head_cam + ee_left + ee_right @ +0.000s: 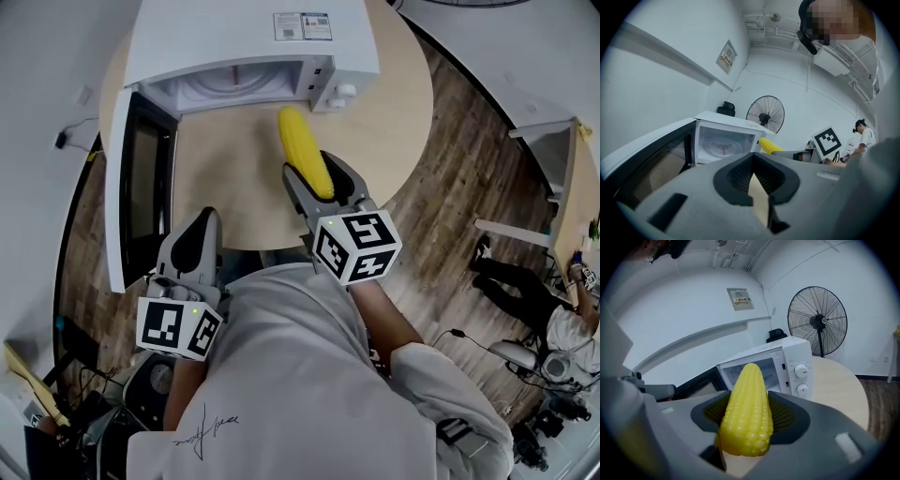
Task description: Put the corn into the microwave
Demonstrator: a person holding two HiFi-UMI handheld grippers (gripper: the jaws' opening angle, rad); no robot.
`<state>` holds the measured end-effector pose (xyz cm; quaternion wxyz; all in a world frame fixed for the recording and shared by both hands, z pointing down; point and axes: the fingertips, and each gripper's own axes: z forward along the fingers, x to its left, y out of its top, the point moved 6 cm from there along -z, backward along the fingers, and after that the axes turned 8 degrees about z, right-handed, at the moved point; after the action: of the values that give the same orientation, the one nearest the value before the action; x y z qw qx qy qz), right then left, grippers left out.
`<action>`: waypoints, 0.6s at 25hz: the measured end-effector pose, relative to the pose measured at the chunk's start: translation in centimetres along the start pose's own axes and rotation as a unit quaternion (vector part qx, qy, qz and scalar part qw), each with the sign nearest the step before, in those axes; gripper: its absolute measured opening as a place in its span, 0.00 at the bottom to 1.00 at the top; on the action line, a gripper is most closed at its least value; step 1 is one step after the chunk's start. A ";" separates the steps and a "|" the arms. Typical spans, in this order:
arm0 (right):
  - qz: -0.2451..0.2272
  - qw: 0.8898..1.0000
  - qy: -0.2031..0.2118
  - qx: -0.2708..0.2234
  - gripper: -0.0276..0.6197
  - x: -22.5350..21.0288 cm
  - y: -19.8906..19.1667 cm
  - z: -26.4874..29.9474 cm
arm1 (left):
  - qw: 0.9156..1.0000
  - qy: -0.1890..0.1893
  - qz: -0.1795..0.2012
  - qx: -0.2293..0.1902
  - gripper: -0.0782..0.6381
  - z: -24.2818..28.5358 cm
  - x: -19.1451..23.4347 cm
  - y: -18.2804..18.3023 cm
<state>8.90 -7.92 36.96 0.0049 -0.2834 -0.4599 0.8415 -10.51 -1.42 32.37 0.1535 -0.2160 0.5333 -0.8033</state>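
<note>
Over the worktop [398,122], the right hand-held gripper [315,171] clamps the corn [300,141], tip toward the open microwave [253,37]; the left hand-held gripper [206,221] is closed, empty.

A lab-like workroom: bare white walls [693,310], a pedestal fan [817,320] beyond the right tool [749,416], cabled gear [539,436] on the floor [469,141] behind it.

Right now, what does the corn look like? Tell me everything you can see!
The corn is a bright yellow cob with neat rows of bumpy kernels, no husk, and looks like shiny plastic. It tapers to a rounded tip. The fingers of the right gripper squeeze its thick end, holding it above the wooden table, tip pointing toward the open microwave.
</note>
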 end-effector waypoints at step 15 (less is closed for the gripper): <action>-0.001 1.000 -0.001 0.021 0.44 0.3 -0.3 4.3 | 1.000 0.007 -0.004 0.016 0.10 0.5 2.4 0.0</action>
<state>6.47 -10.98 38.89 0.0113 -0.2823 -0.4420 0.8514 -12.29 -2.92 33.01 0.1503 -0.2103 0.5205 -0.8138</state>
